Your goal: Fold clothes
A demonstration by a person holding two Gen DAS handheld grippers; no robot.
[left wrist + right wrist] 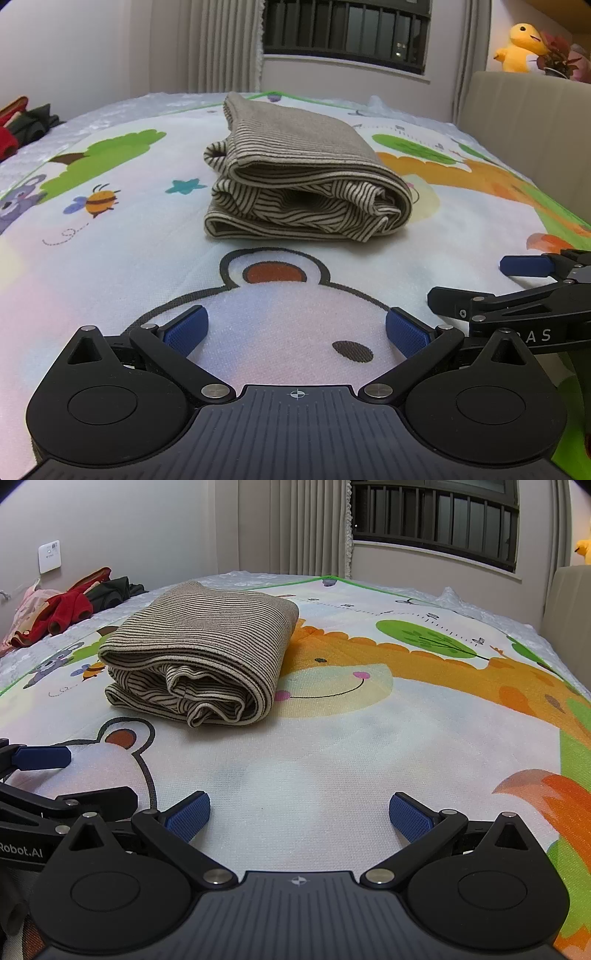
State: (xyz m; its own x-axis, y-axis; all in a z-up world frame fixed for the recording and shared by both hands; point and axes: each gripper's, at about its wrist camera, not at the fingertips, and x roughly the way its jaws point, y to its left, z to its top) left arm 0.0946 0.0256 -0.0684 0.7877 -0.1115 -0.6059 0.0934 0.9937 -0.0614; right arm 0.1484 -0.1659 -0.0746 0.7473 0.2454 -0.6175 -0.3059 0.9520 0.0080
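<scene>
A striped beige and dark garment point(295, 177) lies folded into a thick bundle on the cartoon play mat point(110, 258); it also shows in the right wrist view point(199, 653), left of centre. My left gripper point(295, 332) is open and empty, low over the mat, short of the bundle. My right gripper point(299, 816) is open and empty, beside the left one and to the right of the bundle. Each gripper shows in the other's view: the right one point(517, 288) at the right edge, the left one point(44, 775) at the left edge.
A pile of red, pink and dark clothes point(62, 609) lies at the far left of the bed. A beige headboard point(528, 110) stands on the right with a yellow plush toy point(521, 48) above it. Curtains point(295, 524) and a barred window point(347, 29) are behind.
</scene>
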